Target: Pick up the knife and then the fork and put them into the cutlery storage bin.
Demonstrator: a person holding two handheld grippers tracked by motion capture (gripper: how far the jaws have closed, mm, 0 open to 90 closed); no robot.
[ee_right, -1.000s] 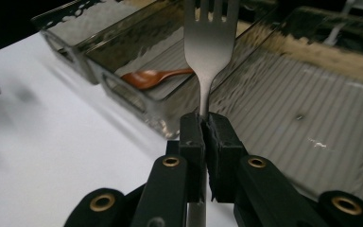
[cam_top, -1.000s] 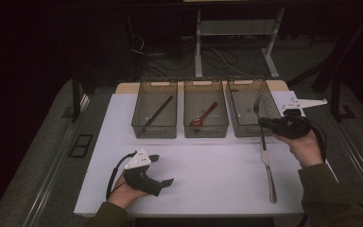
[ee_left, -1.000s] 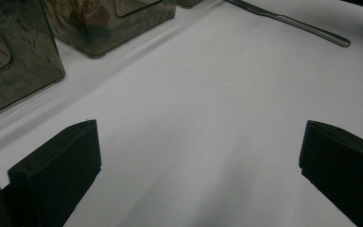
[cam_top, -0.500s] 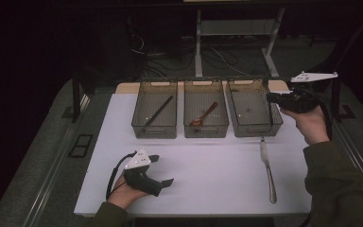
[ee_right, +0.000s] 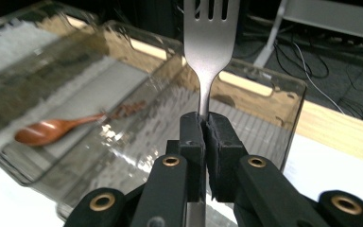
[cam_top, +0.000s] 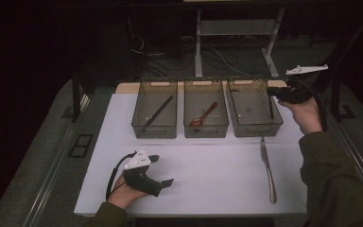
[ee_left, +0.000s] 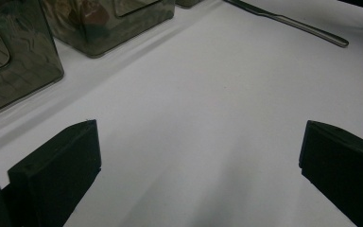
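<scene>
Fork (ee_right: 211, 42) pinched at neck between right gripper (ee_right: 204, 124) jaws — tines up, long axis upright, hanging over right bin (cam_top: 254, 109) at its right wall. Bin directly below; wall edge could catch handle. Left gripper (cam_top: 158, 171) far off, jaws spread, empty. Knife (cam_top: 267, 170) on white mat (cam_top: 208, 175), wooden spoon (cam_top: 203, 116) in middle bin (cam_top: 206, 113) — both clear.

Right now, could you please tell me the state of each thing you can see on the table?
Right claw: shut on the fork, held above the right bin.
Left claw: open, nothing between its jaws, low over the white mat.
Knife: lying flat on the mat.
Wooden spoon: lying in the middle bin.
Left bin: holds a dark stick.
</scene>
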